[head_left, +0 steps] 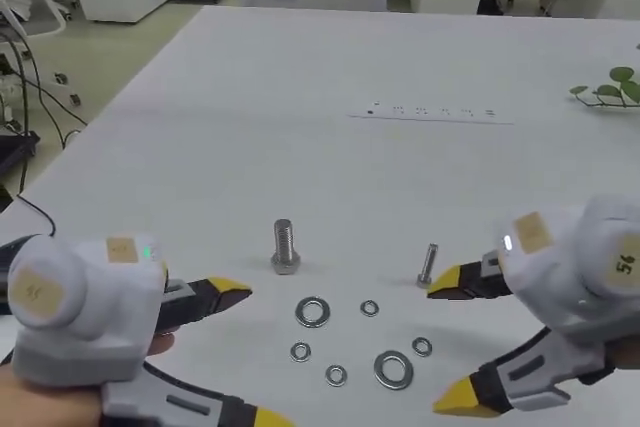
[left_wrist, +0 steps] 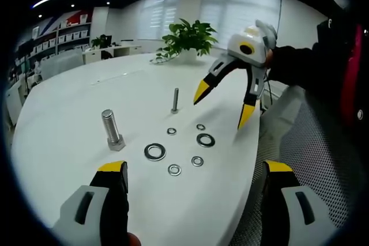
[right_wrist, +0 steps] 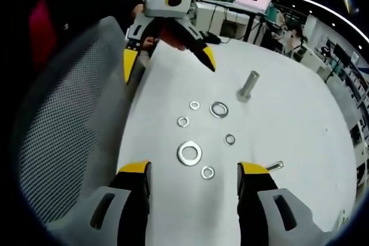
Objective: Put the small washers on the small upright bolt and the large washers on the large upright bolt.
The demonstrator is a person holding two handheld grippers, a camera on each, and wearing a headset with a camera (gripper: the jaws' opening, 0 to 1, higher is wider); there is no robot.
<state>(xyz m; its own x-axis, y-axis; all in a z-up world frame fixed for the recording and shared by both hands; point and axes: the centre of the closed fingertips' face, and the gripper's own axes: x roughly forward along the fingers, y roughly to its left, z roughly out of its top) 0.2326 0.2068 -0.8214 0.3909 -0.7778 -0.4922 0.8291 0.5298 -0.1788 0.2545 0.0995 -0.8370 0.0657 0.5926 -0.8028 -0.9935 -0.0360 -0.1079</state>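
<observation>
On the white table [head_left: 300, 127] stand a large upright bolt [head_left: 285, 247] and a small upright bolt [head_left: 428, 265]. In front of them lie two large washers [head_left: 313, 312] [head_left: 394, 369] and several small washers [head_left: 369, 308], all flat and loose. My left gripper [head_left: 252, 355] is at the near left, open and holding nothing. At the near right my right gripper [head_left: 447, 347] is open too, its upper tip close beside the small bolt. The left gripper view shows the large bolt [left_wrist: 111, 129], the small bolt [left_wrist: 174, 100] and the right gripper [left_wrist: 222, 110]. The large bolt [right_wrist: 248, 86] also appears in the right gripper view.
A potted plant [head_left: 615, 87] sits at the far right of the table, and a thin strip with markings [head_left: 430, 112] lies across the far middle. A grey mesh chair [left_wrist: 311, 142] stands at the table's near edge. Office furniture lines the room beyond.
</observation>
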